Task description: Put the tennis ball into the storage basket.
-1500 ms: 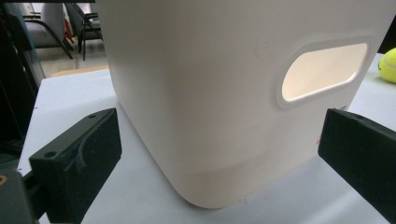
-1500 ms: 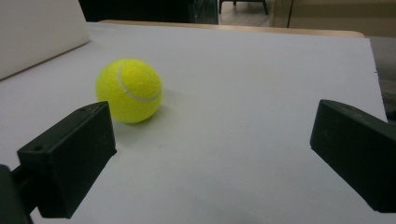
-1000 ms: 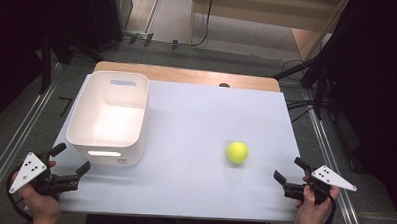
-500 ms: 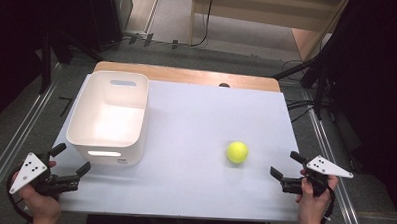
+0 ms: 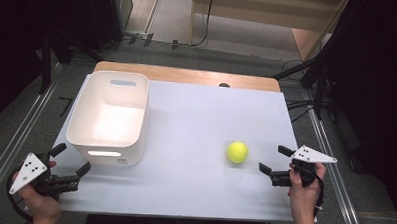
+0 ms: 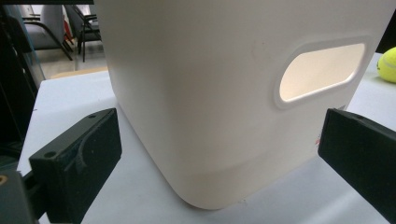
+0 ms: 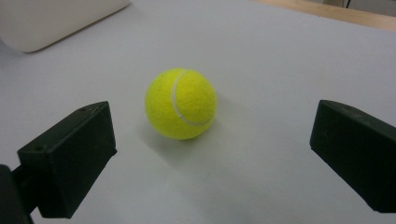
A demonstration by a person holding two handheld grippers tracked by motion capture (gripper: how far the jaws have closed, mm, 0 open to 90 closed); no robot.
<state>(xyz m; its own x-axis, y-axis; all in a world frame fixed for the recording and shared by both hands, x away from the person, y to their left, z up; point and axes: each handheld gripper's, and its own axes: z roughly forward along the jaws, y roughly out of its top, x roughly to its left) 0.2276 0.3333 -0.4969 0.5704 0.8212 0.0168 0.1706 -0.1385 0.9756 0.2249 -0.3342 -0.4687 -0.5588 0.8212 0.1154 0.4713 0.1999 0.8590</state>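
Note:
A yellow tennis ball (image 5: 237, 152) rests on the white table top, right of centre; up close the ball (image 7: 180, 103) lies a short way ahead of my right gripper's jaws. My right gripper (image 5: 275, 159) is open, just right of the ball and apart from it. A white plastic bin (image 5: 109, 120) with handle cut-outs stands on the left half of the table, empty. My left gripper (image 5: 71, 159) is open at the front left corner, with the bin's near wall (image 6: 224, 93) close in front of it and the ball (image 6: 387, 64) peeking past its right edge.
The white table top (image 5: 196, 117) has a wooden strip (image 5: 188, 75) along its far edge. Metal rails run along the floor on both sides. Dark stands and cables sit beyond the table's far corners.
My right gripper has moved left and forward, closing in on the ball. The left gripper, the bin and the ball have stayed put.

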